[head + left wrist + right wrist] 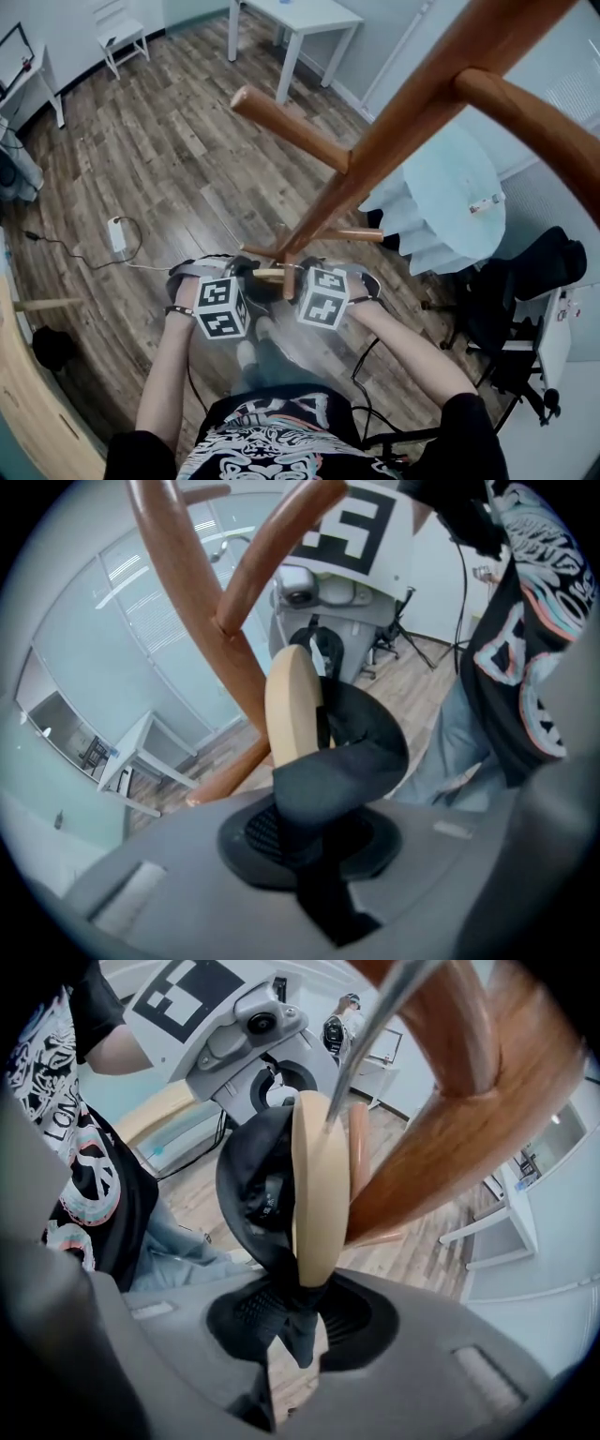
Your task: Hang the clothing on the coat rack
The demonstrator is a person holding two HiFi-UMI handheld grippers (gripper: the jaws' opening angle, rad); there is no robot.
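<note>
A pale wooden hanger (271, 275) with dark clothing (356, 747) draped over it hangs between my two grippers, low beside the brown coat rack's pole (375, 150). My left gripper (242, 272) is shut on one end, where the dark cloth (309, 841) runs down between the jaws. At the other end my right gripper (305, 272) is shut on the hanger (319, 1204) and the cloth (248, 1194) around it. The hanger's metal hook (375, 1026) rises beside a rack branch (469, 1119). A rack peg (286, 127) juts out above my hands.
Wood floor all round. A white table (300, 19) and a white chair (122, 37) stand at the back. To the right are a round table with a pale blue cloth (441, 197) and a black office chair (525, 281). A power strip (117, 234) and its cable lie on the left.
</note>
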